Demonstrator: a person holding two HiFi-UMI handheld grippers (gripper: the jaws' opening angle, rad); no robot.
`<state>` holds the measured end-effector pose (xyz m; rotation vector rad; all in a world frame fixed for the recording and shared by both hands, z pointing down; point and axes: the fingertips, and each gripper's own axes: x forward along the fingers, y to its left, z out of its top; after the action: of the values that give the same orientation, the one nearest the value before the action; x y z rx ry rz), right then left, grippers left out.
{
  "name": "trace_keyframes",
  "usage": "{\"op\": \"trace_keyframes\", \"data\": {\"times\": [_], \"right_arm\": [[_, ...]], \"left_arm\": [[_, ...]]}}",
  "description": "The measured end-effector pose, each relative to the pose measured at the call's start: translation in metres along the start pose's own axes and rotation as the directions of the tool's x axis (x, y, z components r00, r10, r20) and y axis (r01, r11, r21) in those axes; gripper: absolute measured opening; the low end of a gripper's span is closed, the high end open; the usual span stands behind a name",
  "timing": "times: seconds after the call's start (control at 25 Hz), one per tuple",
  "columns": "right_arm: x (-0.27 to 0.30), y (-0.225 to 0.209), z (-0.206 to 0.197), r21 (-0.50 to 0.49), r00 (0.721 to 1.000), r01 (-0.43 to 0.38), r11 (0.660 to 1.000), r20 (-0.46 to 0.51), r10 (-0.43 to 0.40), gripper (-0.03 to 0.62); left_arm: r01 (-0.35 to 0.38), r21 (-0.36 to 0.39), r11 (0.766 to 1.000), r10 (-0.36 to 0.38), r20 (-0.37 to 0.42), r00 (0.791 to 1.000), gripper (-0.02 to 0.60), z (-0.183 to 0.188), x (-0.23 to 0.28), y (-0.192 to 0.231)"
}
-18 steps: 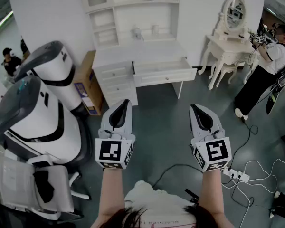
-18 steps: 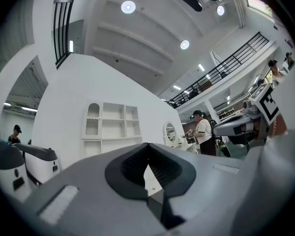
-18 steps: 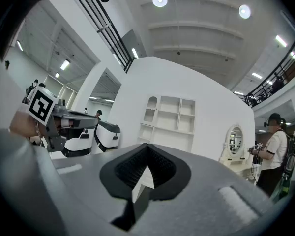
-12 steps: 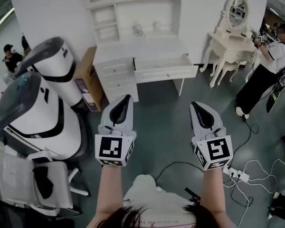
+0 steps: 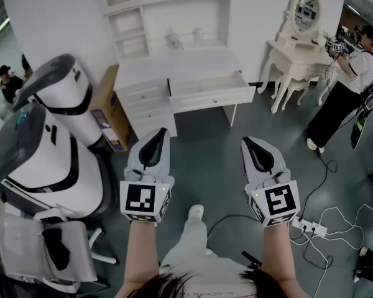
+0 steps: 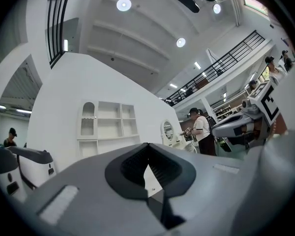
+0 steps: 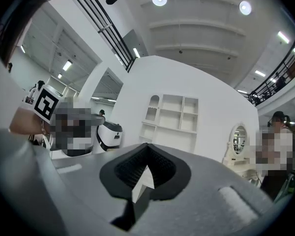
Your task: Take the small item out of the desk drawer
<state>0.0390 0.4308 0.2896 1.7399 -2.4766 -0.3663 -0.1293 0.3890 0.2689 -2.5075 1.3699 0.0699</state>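
Observation:
A white desk (image 5: 174, 64) with a shelf unit stands against the far wall. Its top right drawer (image 5: 212, 96) is pulled out; I cannot make out any small item inside from here. My left gripper (image 5: 164, 131) and right gripper (image 5: 245, 141) are held side by side over the grey floor, well short of the desk, pointing at it. Both are shut with nothing between the jaws. In the left gripper view the left gripper (image 6: 147, 144) shows its jaw tips meeting, with the shelf unit (image 6: 108, 122) far beyond. The right gripper (image 7: 147, 145) looks the same in its own view.
Two large white machines (image 5: 46, 148) and a cardboard box (image 5: 104, 107) stand left of the desk. An office chair (image 5: 43, 247) is at the lower left. A white dressing table (image 5: 295, 51), a standing person (image 5: 342, 98), a power strip (image 5: 308, 228) and cables lie to the right.
The person's leg and shoe have stepped forward between the arms. The desk has shifted slightly left in view. Both grippers stay shut and keep their spacing.

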Motion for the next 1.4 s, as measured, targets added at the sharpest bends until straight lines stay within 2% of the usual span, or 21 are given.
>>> {"op": "trace_keyframes", "data": {"times": [0.24,0.8,1.08,1.4], "right_arm": [[0.041,-0.026,-0.010,-0.003,1.000,0.020,1.000,-0.008,-0.020,0.002],[0.176,-0.091,-0.033,0.025,0.999,0.031,0.999,-0.046,-0.030,0.002],[0.240,-0.114,-0.041,0.016,0.997,0.043,0.999,-0.064,-0.042,0.002],[0.292,-0.127,-0.047,0.015,0.995,0.063,0.998,-0.078,-0.062,0.002]], "left_arm": [[0.003,-0.012,1.000,-0.003,0.002,1.000,0.000,-0.014,0.046,0.017],[0.025,-0.027,0.999,-0.026,-0.021,0.999,0.002,-0.053,0.177,0.085],[0.038,-0.037,0.999,-0.039,-0.010,0.999,0.002,-0.068,0.240,0.124],[0.058,-0.031,0.998,-0.059,-0.016,0.998,0.002,-0.080,0.283,0.153]]}}
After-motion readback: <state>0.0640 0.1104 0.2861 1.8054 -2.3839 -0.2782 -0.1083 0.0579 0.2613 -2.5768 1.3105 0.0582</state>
